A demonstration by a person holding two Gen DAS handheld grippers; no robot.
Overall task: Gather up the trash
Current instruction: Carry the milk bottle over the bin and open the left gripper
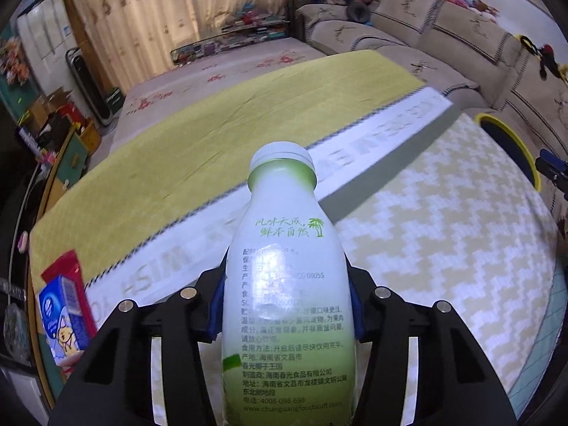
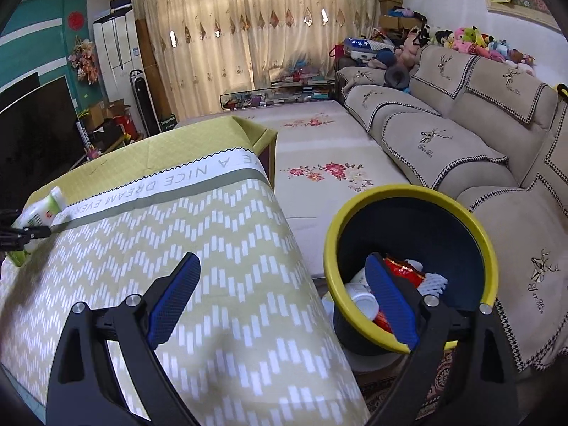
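Gripping the bottle [image 1: 287, 305], the left gripper [image 1: 285, 314] clamps its sides; right gripper [image 2: 284, 298] hangs apart, empty, by the bin [image 2: 475, 227].

Both claws are looking like twins here: the left claw [image 1: 287, 305] and the right claw [image 2: 280, 298] are sporting chunky matte black linkage arms with cut-out slots, round silver pivot screws [image 2: 134, 299] shining at the joints, and bright blue textured pads [image 2: 388, 301] lining the fingers.
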